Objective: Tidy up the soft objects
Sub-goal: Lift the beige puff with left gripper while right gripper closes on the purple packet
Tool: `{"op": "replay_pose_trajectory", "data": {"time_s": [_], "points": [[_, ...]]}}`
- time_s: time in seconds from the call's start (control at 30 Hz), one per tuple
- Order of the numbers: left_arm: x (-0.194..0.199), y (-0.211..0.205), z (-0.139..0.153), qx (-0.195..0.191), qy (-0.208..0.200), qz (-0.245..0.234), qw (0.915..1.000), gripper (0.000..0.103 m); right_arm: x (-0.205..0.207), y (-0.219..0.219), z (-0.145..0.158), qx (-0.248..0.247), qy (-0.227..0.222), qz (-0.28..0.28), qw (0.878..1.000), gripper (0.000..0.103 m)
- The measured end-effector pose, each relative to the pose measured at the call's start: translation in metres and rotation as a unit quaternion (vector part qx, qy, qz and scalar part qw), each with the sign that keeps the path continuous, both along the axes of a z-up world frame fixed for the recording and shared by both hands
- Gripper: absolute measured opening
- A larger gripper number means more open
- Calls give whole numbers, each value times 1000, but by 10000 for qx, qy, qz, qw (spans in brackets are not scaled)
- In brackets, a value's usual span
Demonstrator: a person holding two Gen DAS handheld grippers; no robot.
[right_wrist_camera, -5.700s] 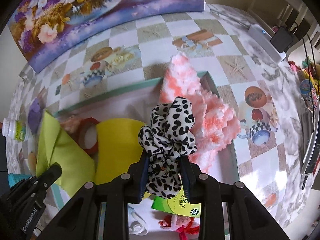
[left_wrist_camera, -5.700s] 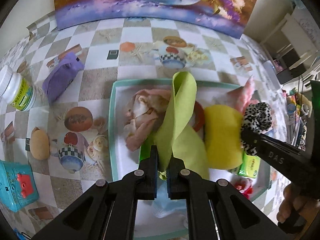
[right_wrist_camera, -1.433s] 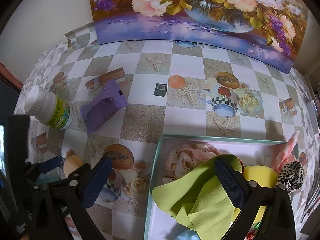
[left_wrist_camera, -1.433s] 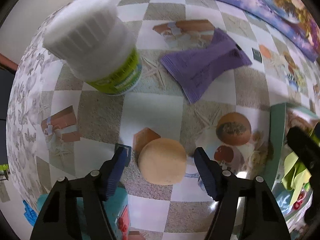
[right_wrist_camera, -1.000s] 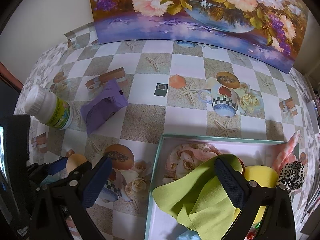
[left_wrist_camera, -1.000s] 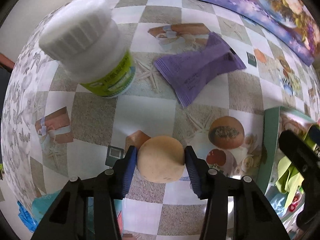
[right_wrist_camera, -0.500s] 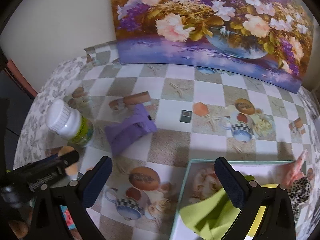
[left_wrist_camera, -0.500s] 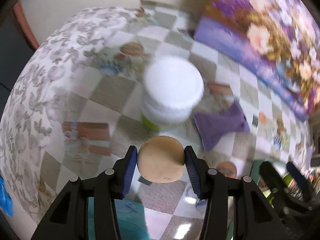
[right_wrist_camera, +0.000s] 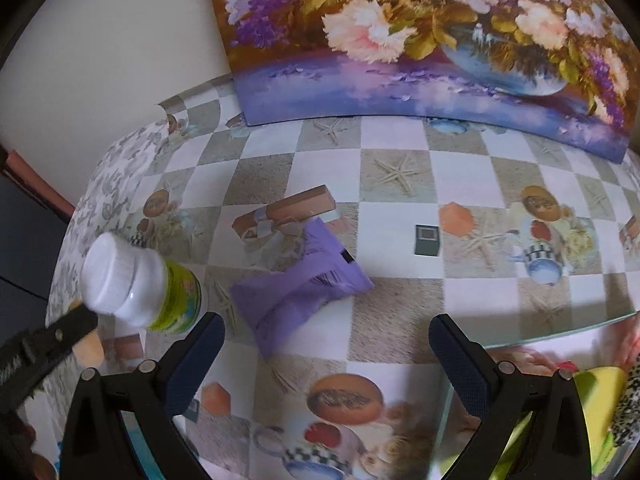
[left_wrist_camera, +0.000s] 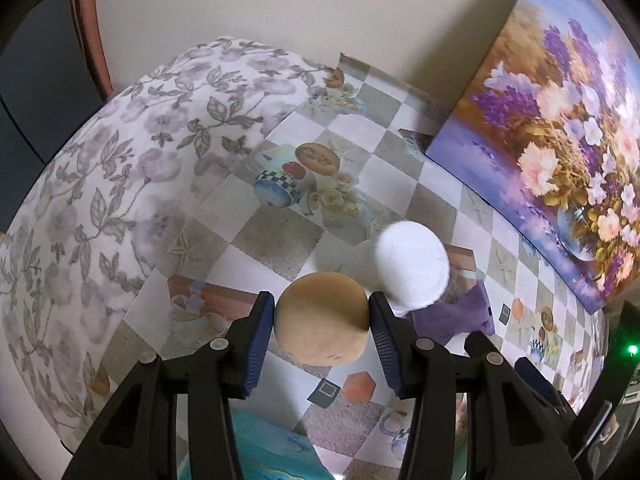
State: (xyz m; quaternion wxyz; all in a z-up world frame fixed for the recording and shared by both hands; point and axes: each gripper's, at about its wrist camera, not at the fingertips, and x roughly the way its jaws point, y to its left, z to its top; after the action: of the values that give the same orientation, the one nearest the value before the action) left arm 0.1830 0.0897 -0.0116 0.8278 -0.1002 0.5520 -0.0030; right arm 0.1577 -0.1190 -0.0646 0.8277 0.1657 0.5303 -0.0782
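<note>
My left gripper (left_wrist_camera: 322, 330) is shut on a tan round sponge puff (left_wrist_camera: 322, 320) and holds it up above the table. The puff also shows in the right wrist view (right_wrist_camera: 90, 346), at the far left, partly behind the left gripper's black finger. My right gripper (right_wrist_camera: 326, 350) is open and empty, above a purple soft pouch (right_wrist_camera: 302, 282) that lies on the checkered tablecloth. The teal tray (right_wrist_camera: 560, 332) at the lower right holds a yellow-green cloth (right_wrist_camera: 600, 384) and a leopard scrunchie (right_wrist_camera: 628, 412) at the frame edge.
A white-capped bottle with a green label (right_wrist_camera: 140, 286) stands left of the pouch; it also shows in the left wrist view (left_wrist_camera: 412, 264). A flower painting (right_wrist_camera: 420, 40) leans on the back wall. A teal box (left_wrist_camera: 276, 456) lies below the left gripper. The table's left edge (left_wrist_camera: 60, 240) drops off.
My left gripper closed on the tan puff and lifted it off the table. My right gripper moved left and forward, from over the tray to over the purple pouch.
</note>
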Motion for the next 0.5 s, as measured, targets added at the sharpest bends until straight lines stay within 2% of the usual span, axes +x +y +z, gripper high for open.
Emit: {"op": "replay_pose_trajectory", "data": {"time_s": [0.5], "points": [[7,16,-21,-152,213,164,9995,50,31,8,-36,79,284,-174,9994,103]]}}
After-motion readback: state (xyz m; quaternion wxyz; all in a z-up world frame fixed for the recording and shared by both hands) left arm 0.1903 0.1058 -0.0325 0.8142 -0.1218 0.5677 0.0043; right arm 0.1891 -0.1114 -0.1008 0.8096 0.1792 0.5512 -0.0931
